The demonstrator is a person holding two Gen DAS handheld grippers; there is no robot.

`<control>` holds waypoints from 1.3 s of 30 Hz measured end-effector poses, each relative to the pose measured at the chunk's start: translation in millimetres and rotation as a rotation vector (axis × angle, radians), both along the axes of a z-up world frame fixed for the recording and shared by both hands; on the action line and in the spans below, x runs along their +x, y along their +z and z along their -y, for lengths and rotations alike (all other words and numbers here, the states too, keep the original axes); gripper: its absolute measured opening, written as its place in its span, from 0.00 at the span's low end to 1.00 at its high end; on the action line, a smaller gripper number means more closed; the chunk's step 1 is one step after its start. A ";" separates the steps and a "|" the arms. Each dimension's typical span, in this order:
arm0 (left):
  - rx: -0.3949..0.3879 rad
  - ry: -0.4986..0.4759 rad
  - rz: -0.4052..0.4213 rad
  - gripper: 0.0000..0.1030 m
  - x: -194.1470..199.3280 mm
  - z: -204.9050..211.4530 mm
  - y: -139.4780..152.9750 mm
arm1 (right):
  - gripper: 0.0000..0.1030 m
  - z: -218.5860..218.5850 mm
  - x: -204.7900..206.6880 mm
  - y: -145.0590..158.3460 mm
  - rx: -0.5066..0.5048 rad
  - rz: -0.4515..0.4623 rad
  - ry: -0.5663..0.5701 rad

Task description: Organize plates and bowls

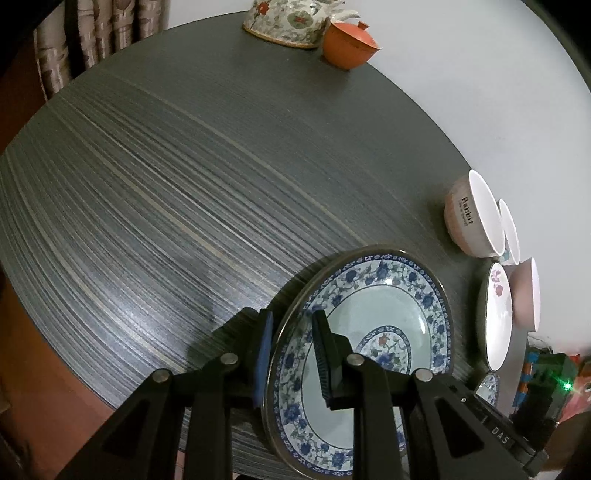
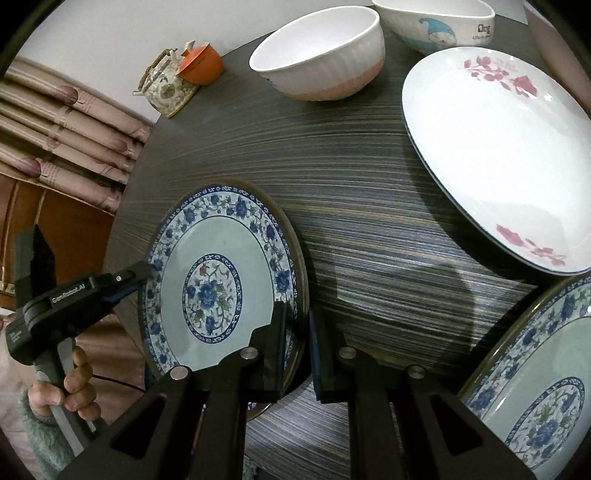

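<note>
A blue-and-white floral plate (image 1: 373,328) (image 2: 221,280) is lifted at a tilt over the dark striped table (image 1: 166,184). My left gripper (image 1: 291,354) straddles its left rim, fingers close on it, and it also shows in the right wrist view (image 2: 144,275). My right gripper (image 2: 297,350) straddles the plate's opposite rim. A second blue floral plate (image 2: 535,387) lies at lower right. A white plate with pink flowers (image 2: 498,155) (image 1: 496,314) lies beyond. A pink-and-white "Rabbit" bowl (image 1: 472,218) (image 2: 321,55) and a cartoon bowl (image 2: 439,26) stand farther back.
A floral teapot (image 1: 284,18) (image 2: 166,88) and an orange cup (image 1: 349,42) (image 2: 203,66) stand at the table's far edge. Another pinkish bowl (image 1: 528,295) stands beside the white plate. Curtains (image 2: 66,140) hang beyond the table. The person's hand (image 2: 74,384) holds the left gripper handle.
</note>
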State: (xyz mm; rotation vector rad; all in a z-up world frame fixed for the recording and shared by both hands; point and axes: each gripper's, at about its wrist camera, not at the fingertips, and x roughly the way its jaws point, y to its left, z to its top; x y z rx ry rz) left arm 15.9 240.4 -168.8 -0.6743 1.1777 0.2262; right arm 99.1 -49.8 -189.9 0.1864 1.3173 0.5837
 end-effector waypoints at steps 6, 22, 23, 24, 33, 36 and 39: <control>-0.005 0.001 -0.009 0.21 4.7 1.7 -4.1 | 0.14 -3.7 -1.5 2.3 -0.005 0.008 0.002; 0.171 0.008 0.210 0.42 -3.4 10.4 49.1 | 0.34 17.4 -12.6 17.6 0.030 0.056 -0.075; 0.205 0.003 0.239 0.42 -5.9 14.9 56.3 | 0.34 19.6 -15.6 21.3 0.029 0.070 -0.078; 0.268 -0.003 0.285 0.42 -10.1 24.0 68.3 | 0.35 21.8 -19.5 26.1 0.029 0.091 -0.080; 0.482 -0.100 0.516 0.45 -38.4 101.0 120.6 | 0.40 43.3 -52.2 65.7 -0.015 0.285 -0.070; 0.482 -0.136 0.557 0.48 -45.6 121.7 129.7 | 0.40 56.5 -59.5 75.4 -0.010 0.307 -0.086; 0.496 -0.207 0.616 0.60 -51.1 145.0 138.1 | 0.40 75.6 -66.6 82.4 0.005 0.321 -0.105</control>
